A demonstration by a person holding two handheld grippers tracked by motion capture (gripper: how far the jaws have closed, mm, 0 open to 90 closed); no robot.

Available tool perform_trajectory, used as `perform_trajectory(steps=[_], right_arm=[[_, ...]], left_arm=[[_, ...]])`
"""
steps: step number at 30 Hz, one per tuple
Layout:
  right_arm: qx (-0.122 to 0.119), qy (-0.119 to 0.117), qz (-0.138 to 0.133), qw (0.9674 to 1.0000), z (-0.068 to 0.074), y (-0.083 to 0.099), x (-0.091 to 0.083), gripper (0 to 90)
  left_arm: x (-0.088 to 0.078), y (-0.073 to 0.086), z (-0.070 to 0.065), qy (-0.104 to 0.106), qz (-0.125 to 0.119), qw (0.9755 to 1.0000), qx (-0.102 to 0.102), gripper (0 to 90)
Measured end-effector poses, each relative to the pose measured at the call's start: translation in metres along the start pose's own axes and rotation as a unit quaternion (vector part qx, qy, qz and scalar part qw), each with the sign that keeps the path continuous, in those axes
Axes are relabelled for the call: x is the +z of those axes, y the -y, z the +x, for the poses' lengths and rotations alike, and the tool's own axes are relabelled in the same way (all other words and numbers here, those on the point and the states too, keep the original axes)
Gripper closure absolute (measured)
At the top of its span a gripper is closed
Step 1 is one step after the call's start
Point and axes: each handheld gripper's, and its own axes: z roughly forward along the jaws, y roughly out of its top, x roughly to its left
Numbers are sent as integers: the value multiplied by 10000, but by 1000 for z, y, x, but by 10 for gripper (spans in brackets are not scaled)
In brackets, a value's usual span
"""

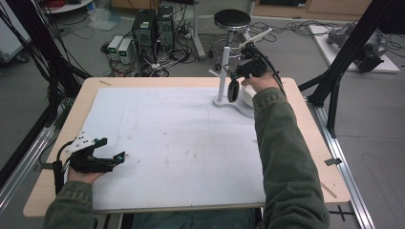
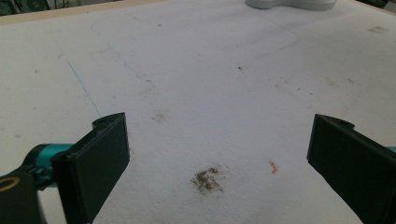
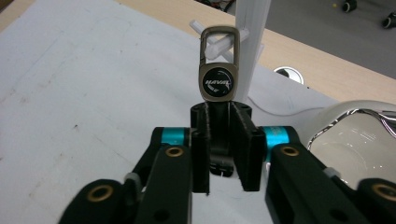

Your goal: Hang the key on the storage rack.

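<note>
Right gripper view shows the right tool (image 3: 223, 140) clamped on the keychain (image 3: 219, 65), ring hooked over the stand's peg (image 3: 219, 44); release remains, while the left tool (image 2: 219, 158) gapes idle.

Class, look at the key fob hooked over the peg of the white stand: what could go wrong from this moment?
1. The right gripper is still close around the key fob; pulling back may drag its loop off the peg.
2. A snagged fob could tug the light white stand over.
3. A dropped fob might hit the shiny bowl beside the stand.
</note>
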Motion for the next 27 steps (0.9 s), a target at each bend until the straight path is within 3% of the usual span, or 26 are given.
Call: perform_trajectory(steps=[6,12,14,19,23,27], right_arm=[[108,24,73,9999,-2,3,-1,613],[156,115,94,9998,-6,16,3,398],[165,119,192,9996,-6,21,5,352],[231,49,149,9996,-5,34,5,266],[156,174,285,9993,-3,42,4,189],[208,190,211,9994,0,48,-1,115]], left_arm=[[0,0,0,1,19,10000,-9,62],[0,0,0,-2,5,10000,-22,62],[0,0,0,-1,22,10000,-12,62],[0,0,0,-4,25,10000,-10,62],[0,0,-1,-6,14,10000,-12,62],[0,0,-1,-5,-1,10000,-16,62]])
